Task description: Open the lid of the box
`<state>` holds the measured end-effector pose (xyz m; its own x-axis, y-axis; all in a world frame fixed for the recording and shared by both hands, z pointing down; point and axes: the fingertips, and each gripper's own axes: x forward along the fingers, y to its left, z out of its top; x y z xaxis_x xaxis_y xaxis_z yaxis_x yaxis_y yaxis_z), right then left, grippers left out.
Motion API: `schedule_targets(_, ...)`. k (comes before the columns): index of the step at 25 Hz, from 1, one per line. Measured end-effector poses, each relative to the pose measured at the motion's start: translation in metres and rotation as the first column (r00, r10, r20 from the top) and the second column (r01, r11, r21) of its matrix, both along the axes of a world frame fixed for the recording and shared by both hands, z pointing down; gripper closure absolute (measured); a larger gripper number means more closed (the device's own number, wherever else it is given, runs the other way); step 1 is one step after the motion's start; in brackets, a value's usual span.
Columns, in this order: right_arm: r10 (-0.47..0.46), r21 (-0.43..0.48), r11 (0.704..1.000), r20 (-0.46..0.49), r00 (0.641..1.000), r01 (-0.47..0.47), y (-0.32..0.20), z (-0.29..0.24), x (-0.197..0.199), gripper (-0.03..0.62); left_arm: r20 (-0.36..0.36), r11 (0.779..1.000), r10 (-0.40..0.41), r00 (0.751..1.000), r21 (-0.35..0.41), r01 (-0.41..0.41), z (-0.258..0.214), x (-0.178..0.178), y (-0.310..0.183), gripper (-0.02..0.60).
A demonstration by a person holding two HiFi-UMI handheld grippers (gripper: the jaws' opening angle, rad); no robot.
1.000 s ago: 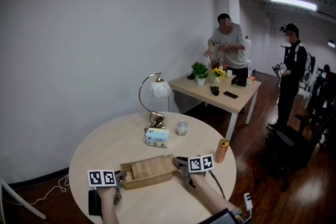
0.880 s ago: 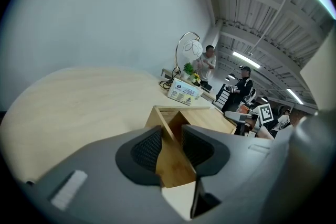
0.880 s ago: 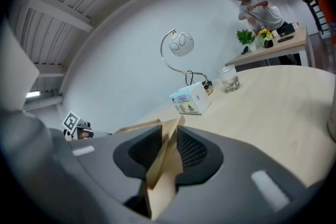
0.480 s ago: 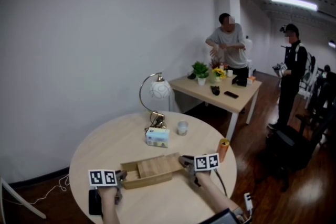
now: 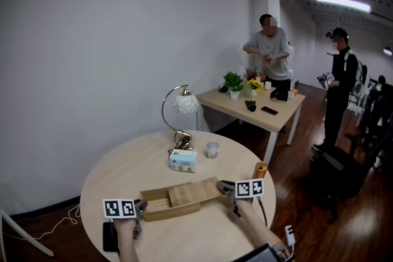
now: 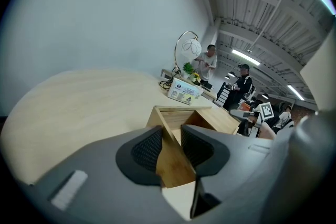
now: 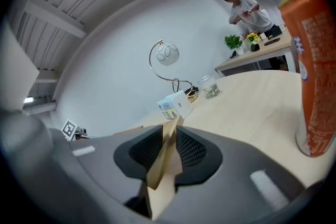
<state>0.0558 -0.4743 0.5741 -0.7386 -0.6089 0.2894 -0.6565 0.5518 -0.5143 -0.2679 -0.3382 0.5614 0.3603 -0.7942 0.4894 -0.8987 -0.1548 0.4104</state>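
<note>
In the head view, the table (image 5: 116, 162) is lying bare at the left. Above the box (image 5: 178, 199), a tissue pack (image 5: 183, 160), a glass (image 5: 212, 150) and a lamp (image 5: 181, 108) are blocking the middle. A can (image 5: 260, 175) is standing just beside the right gripper (image 5: 223, 191).

Round counter (image 5: 116, 165), near edge: box between two tools.
Box (image 5: 155, 204) lies crosswise near the front rim. Left tool (image 5: 141, 209) is at its left end, jaws either side of the wall. Right tool (image 5: 226, 189) is at the right, jaws on the end of the lid (image 5: 193, 192). The lid sits on the box, offset rightward past its right end, with the left part uncovered. Behind the box is a tissue pack (image 5: 183, 160), with a lamp (image 5: 180, 108) behind that and a glass (image 5: 212, 150) just right of the pack. Can (image 5: 260, 175) stands at the right rim, beside the right tool. Second counter (image 5: 242, 108) stands well behind, with two persons (image 5: 268, 52) by it.
</note>
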Motion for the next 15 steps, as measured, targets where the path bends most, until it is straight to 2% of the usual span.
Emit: schedule_targets(15,0.063,-0.011,0.998,0.011,0.998,-0.063,-0.006,0.001,0.035,0.523,-0.004,1.000,-0.001,1.000,0.006,0.001,-0.001,0.000,0.000,0.463)
